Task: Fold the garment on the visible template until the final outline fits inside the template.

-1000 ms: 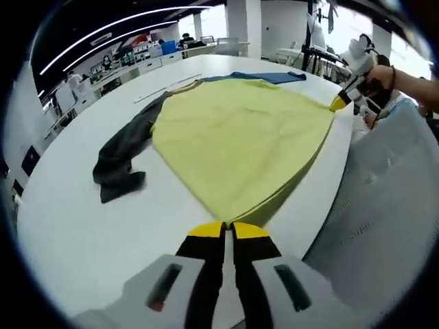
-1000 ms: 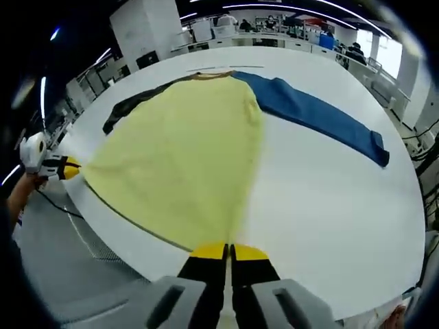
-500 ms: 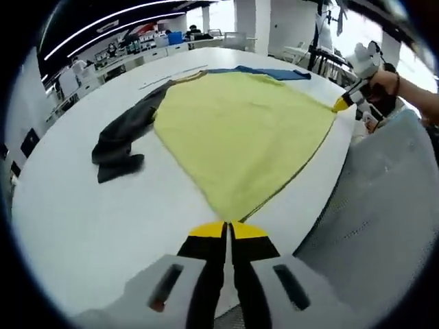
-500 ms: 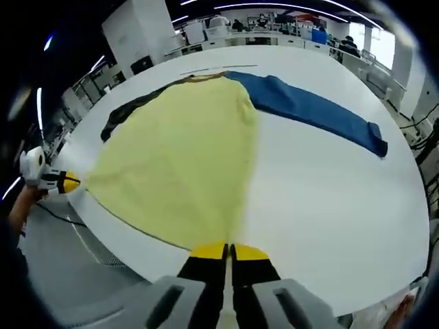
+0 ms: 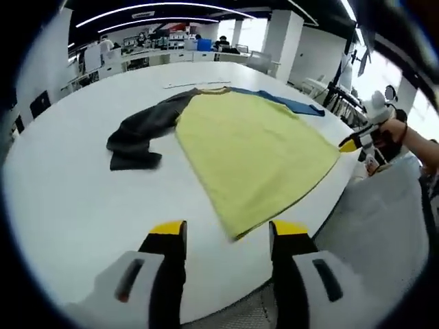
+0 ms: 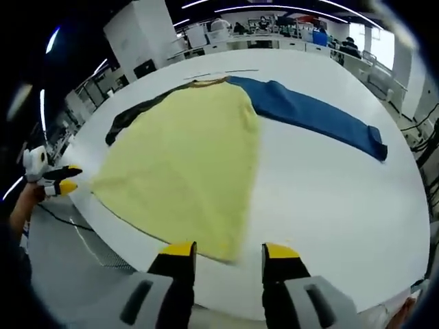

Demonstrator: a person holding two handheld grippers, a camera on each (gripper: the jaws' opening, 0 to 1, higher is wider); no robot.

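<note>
I see the yellow garment (image 5: 255, 154) lying flat on a broad white table (image 5: 75, 199), dark sleeve (image 5: 140, 130) at ten o'clock, blue sleeve (image 6: 315, 113) at one o'clock. My left gripper (image 5: 228, 236) and right gripper (image 6: 224, 252) are both spread, holding nothing. Office desks (image 5: 161, 55) line the room at twelve o'clock.

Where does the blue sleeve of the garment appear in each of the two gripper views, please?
Left gripper view: the blue sleeve is a thin strip at upper right, beyond the yellow body's far edge.
Right gripper view: the blue sleeve runs from the collar at top centre out to the right.
Shared landmark: the yellow body on the white table.
</note>
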